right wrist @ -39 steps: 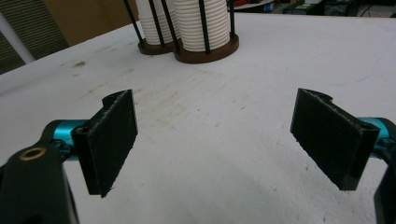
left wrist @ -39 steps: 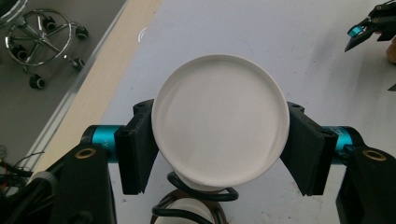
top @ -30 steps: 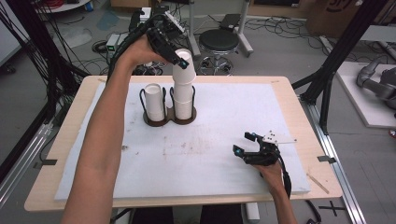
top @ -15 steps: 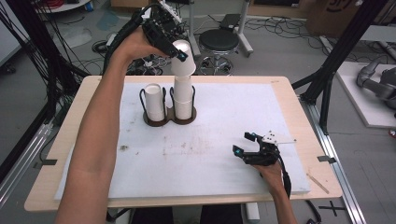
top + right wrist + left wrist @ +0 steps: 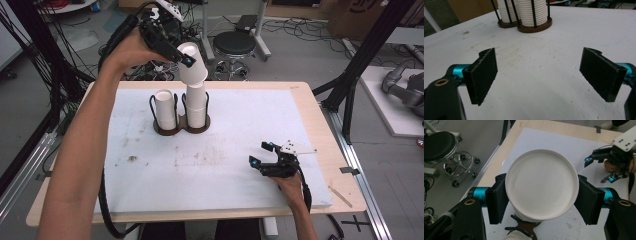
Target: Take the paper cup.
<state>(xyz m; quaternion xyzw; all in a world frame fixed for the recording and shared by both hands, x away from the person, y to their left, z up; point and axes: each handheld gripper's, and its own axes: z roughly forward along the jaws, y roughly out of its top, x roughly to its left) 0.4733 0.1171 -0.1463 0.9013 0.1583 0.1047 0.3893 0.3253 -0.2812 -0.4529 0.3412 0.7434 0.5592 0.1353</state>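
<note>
Nearest, the right tongs [image 5: 263, 154] are rested on the white table [image 5: 240, 125] with jaws spread wide around nothing, while farther off a white cup [image 5: 192, 62] is clamped tilted in the left tongs [image 5: 183, 59], just above the cup stack [image 5: 197, 102] in the holder [image 5: 181, 126].

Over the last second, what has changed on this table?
The left gripper, shut on a white cup, has lifted it higher off the taller stack and tilted it. The right gripper stayed open on the mat; the shorter stack is unchanged.
</note>
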